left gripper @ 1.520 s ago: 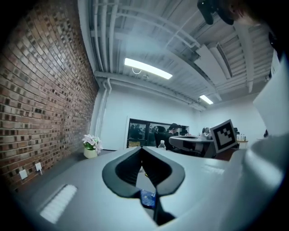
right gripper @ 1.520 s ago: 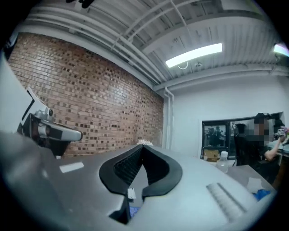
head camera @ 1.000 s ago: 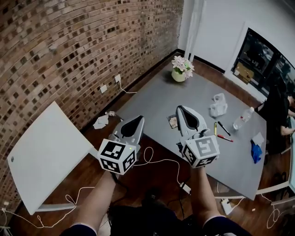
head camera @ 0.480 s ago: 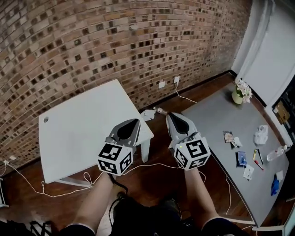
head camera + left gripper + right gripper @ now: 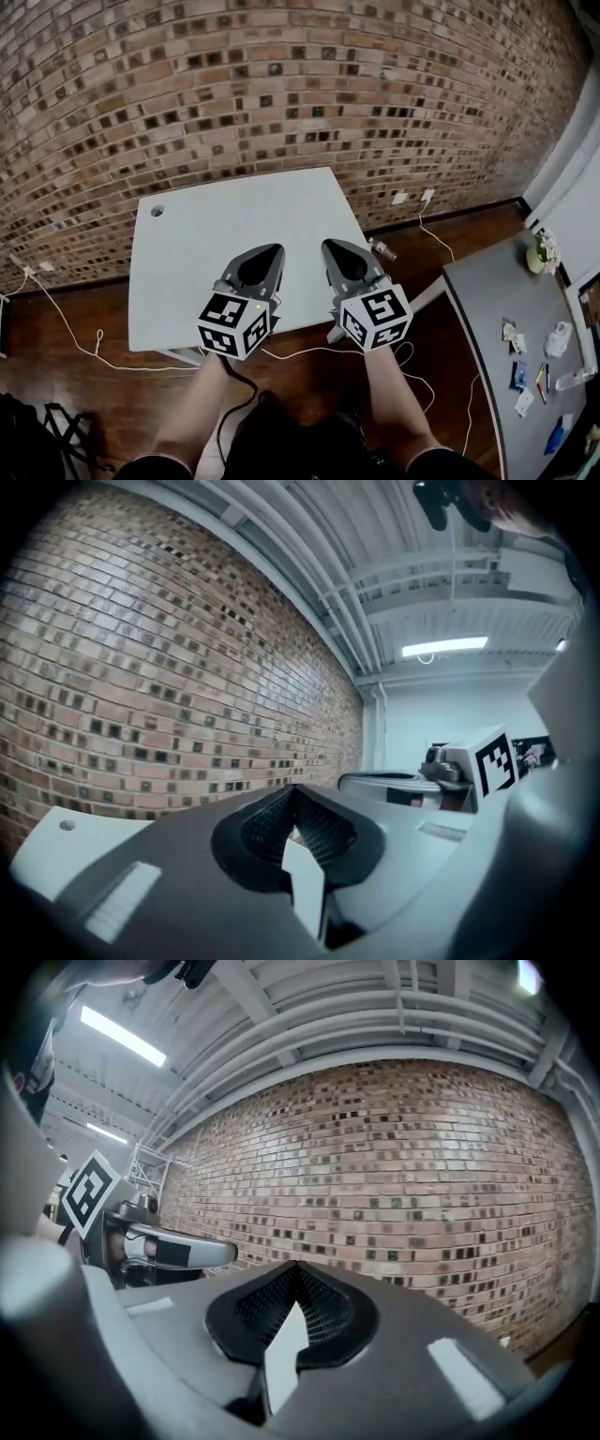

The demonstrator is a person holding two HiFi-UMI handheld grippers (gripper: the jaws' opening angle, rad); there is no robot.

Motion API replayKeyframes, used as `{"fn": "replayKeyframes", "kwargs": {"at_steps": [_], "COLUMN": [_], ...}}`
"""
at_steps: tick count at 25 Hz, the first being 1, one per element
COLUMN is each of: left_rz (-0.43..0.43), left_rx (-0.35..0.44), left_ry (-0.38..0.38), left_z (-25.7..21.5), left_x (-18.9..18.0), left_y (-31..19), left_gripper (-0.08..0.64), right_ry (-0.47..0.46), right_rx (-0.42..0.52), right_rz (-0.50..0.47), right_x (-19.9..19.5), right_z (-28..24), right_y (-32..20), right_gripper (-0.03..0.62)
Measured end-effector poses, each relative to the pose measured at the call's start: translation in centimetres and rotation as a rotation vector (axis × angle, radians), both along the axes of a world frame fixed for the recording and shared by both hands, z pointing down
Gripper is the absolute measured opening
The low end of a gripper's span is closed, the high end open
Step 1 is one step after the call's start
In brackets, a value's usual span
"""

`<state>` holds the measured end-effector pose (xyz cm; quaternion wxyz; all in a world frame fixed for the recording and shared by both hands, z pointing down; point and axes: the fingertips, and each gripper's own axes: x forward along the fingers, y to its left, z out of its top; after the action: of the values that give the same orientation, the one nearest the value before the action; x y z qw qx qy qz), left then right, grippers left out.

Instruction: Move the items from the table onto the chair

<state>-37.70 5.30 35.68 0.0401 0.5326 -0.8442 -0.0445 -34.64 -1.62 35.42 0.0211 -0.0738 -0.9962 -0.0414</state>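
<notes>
Brick wall point(image 5: 281, 84) fills the view ahead of me. My forearms point(image 5: 192, 412) reach forward side by side, and I hold both claws level, pointing at the wall, over the near edge of the white table point(image 5: 216, 225). The left claw point(image 5: 269, 249) is pinched fully together with nothing in it. The right claw point(image 5: 331, 246) is the same, closed and empty. The two sit near each other without touching, their marker cubes point(image 5: 234, 323) nearest me. The items lie well off to my right on the grey counter point(image 5: 478, 309): flowers point(image 5: 542, 253), a bag point(image 5: 560, 339) and packets point(image 5: 518, 375). Wood floor point(image 5: 75, 394) shows below the table.
</notes>
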Motion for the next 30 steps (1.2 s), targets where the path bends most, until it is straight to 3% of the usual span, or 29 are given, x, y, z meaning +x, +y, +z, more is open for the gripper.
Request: {"fn": "replayKeyframes", "kwargs": {"at_steps": [5,13,30], "left_rz": [-0.098,-0.218,-0.242], "left_rx": [0.031,0.050,0.044], "left_ry": [0.013,-0.003,0.002], "left_z": [-1.7,-3.3,-3.2], "left_x": [-3.7,-6.7,-7.6], "left_y": [4.3,7.0,6.7], "left_gripper": [0.011,0.011,0.011], "right_ry": [-0.004,-0.029,-0.011], "right_rx": [-0.029,-0.038,-0.041], "right_rz": [-0.087,-0.199,-0.237], "right_x": [-4.1,-7.7,-9.0], "right_z": [-1.5,-3.6,-4.1], "right_y": [3.6,5.8,5.4], "right_gripper": [0.002,0.002,0.002]}}
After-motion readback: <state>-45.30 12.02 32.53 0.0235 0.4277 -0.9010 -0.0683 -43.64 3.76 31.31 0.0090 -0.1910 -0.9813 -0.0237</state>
